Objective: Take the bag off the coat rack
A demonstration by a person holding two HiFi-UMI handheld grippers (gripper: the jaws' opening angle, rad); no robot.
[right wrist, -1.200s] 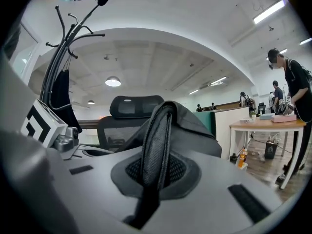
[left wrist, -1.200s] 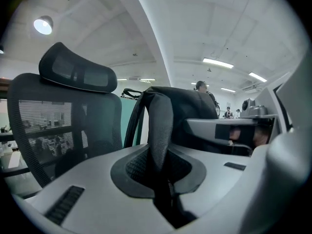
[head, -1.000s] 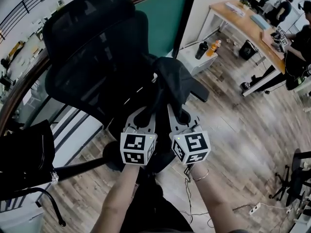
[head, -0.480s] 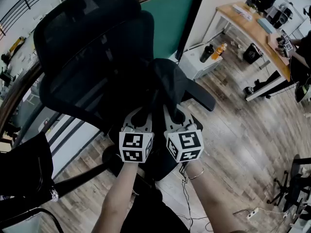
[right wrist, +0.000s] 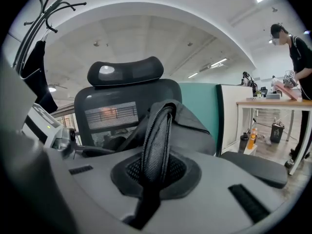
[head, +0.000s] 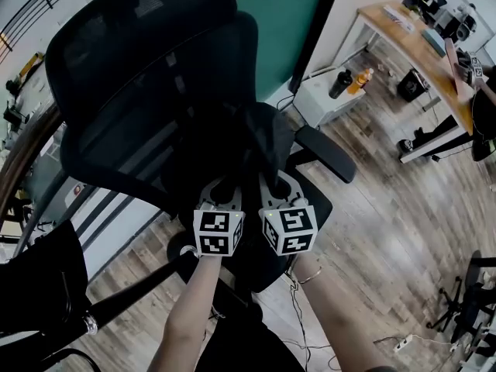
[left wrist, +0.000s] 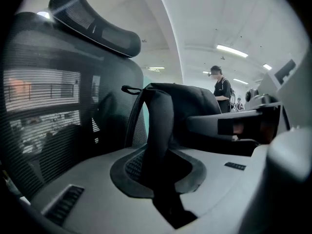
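Pads first: the left gripper's (left wrist: 158, 175) ribbed pads (left wrist: 127, 172) are pressed nearly together on a smooth shoulder strap (left wrist: 161, 123). The right gripper's (right wrist: 151, 173) pads (right wrist: 181, 172) are clamped tight on a mesh-padded strap (right wrist: 156, 130), whose open weave and stitched edge stand out clearly. Both straps run up to the black backpack (head: 263, 138), a soft, slumping fabric shell that hangs from the two grips right in front of the office chair's (head: 139, 76) backrest and above its seat. And here's the change: within the last second both hands have sunk, carrying the backpack lower and closer in to the chair. The coat rack (right wrist: 48, 1), thin curved metal hooks with a dark garment (right wrist: 35, 69) still on it, stands well off to the chair's left. So the backpack is already free of it, and what's left looks like a set-down on the seat. The chair is see-through mesh over a curved frame, with a padded headrest (right wrist: 126, 71) and a rounded armrest (head: 325, 152) just right of the backpack.
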